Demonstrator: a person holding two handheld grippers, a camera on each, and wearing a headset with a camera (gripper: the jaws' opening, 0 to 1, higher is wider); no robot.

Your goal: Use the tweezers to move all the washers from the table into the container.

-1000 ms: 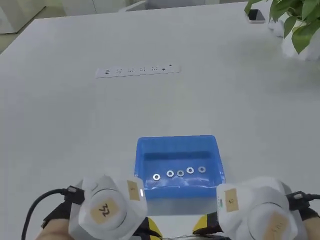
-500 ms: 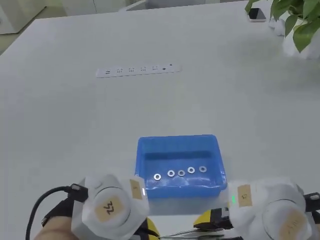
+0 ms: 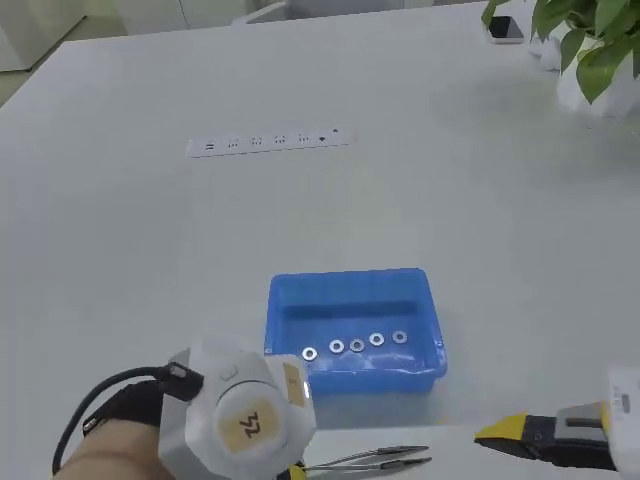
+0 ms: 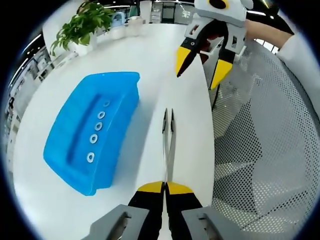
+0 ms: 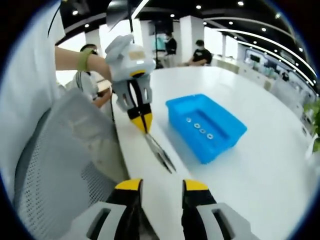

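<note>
Pinching slim metal tweezers [image 4: 168, 145], left claw [image 4: 165, 189] closed; right claw [image 5: 158, 186] parted; ring washers [image 3: 356, 346] in blue container [image 3: 345, 277].

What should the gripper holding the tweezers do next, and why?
Probably open the left hand-held gripper and let go of the tweezers: they seem to lie flat on the table, and five washers sit in the blue container.
</note>
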